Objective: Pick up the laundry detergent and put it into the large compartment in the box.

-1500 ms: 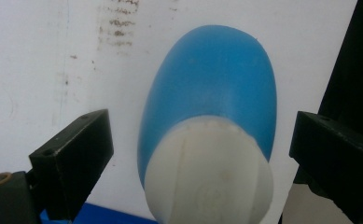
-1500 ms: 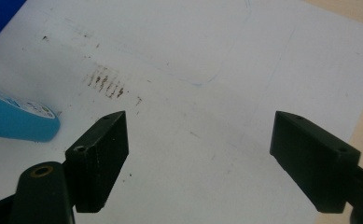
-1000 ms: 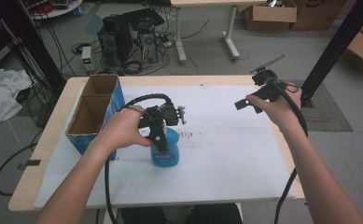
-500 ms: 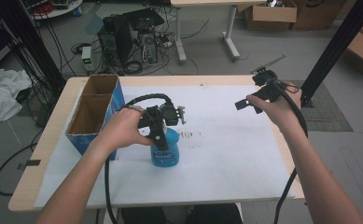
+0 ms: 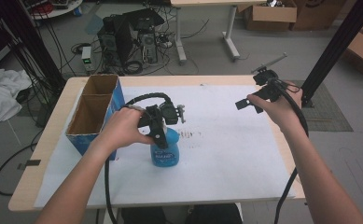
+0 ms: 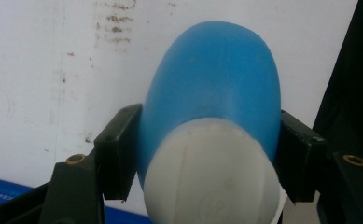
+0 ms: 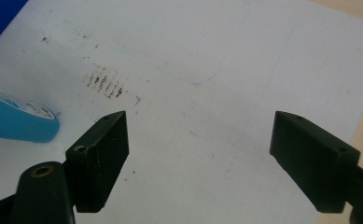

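A blue plastic bottle (image 5: 166, 151) with a white cap (image 6: 212, 177) stands upright on the white sheet, left of the table's middle. My left gripper (image 5: 159, 135) comes down on it from above. Its jaws have just been closing and now press on both sides of the blue bottle (image 6: 216, 79) just below the cap. My right gripper (image 5: 249, 103) hovers over the far right part of the sheet. In the right gripper view this gripper (image 7: 198, 154) stands open with nothing between its jaws, and the bottle's base (image 7: 16, 121) shows at the left.
A blue cardboard box (image 5: 118, 100) with two open compartments stands at the table's left side, close to the bottle. White paper (image 5: 226, 140) with faint brown marks (image 5: 191, 135) covers most of the wooden table (image 5: 53, 140). A black frame post (image 5: 331, 51) rises at the right.
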